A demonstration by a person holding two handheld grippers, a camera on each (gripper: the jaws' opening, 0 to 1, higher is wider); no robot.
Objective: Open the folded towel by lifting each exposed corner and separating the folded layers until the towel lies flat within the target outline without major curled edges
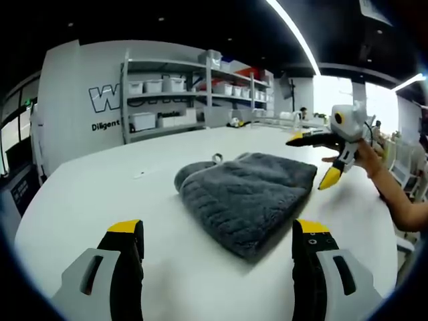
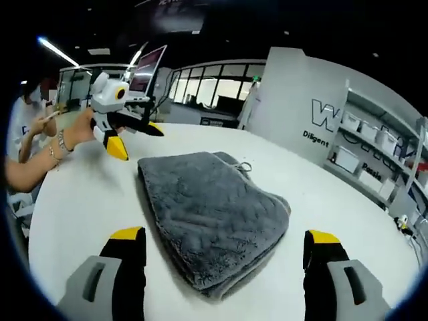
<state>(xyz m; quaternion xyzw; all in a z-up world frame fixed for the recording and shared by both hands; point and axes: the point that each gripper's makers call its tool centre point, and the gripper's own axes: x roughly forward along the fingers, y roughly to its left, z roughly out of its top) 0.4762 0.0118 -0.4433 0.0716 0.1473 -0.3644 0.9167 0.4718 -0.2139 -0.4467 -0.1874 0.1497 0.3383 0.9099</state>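
Observation:
A grey folded towel (image 1: 247, 194) lies on the white table (image 1: 100, 194), its layers stacked and a small hanging loop (image 1: 217, 158) at the far edge. My left gripper (image 1: 217, 231) is open, its yellow-tipped jaws wide apart just short of the towel's near fold. From the opposite side, the towel (image 2: 207, 207) lies between the spread jaws of my right gripper (image 2: 225, 235), which is also open and empty. The right gripper (image 1: 314, 159) hovers off the towel's far right corner, held in a hand. The left gripper (image 2: 136, 139) hangs above the table beyond the towel's far left corner.
Metal shelves with white bins (image 1: 167, 87) stand behind the table against a lettered wall (image 1: 107, 100). A person's forearm with a bracelet (image 2: 60, 142) reaches in at the left. A monitor (image 2: 150, 67) stands beyond the table edge. Bare tabletop (image 2: 80, 200) surrounds the towel.

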